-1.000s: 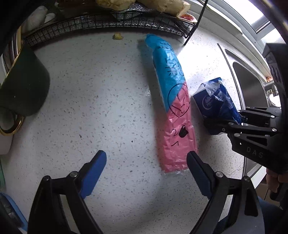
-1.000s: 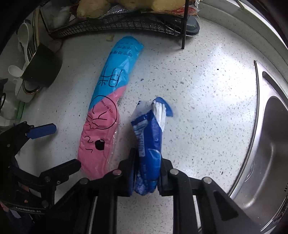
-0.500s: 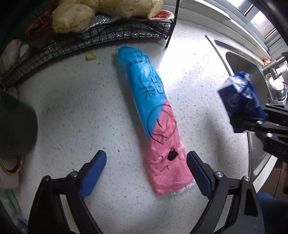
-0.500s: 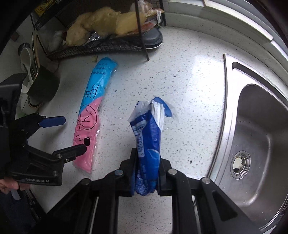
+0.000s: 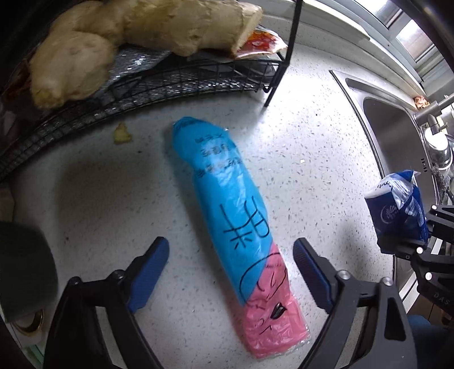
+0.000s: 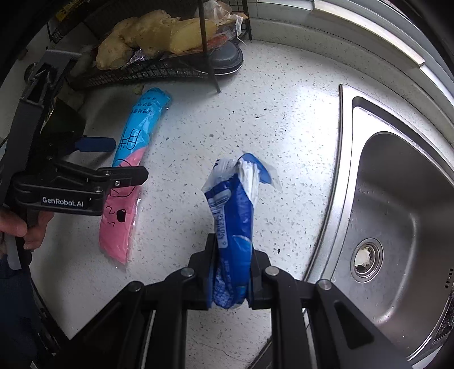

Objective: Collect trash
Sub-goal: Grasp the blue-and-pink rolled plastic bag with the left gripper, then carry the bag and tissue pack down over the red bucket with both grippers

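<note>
A: Speckled white desk (image 5: 298, 159), steel sink (image 6: 403, 227) at the right, wire rack (image 5: 159, 82) w/ ginger (image 5: 136, 25) at the back. What's being held?

B: A crumpled blue wrapper (image 6: 231, 227) is pinched in the right gripper (image 6: 231, 272), jaws pressed onto its lower part, top end sticking up loose. It's carried clear of the desk, near the sink edge.

A: And the left gripper (image 5: 231, 272)?

B: Spread wide, nothing held. It's lined up over the pink end of the long blue-and-pink plastic roll (image 5: 235, 235), which lies flat on the desk, blue end pointing at the rack. One finger sits on each side of the roll; contact can't be confirmed.

A: Step in hand?

B: Prob. one piece of trash is secured and the 2nd is being approached. No bin is seen in either view.

A: Next move?

B: Judged only: the left gripper would need to be lowered till the roll sits between the fingers, then closed across its width. Film is slick, so a firm squeeze is called for. A small yellow scrap (image 5: 122, 132) by the rack is left for later, maybe.
</note>
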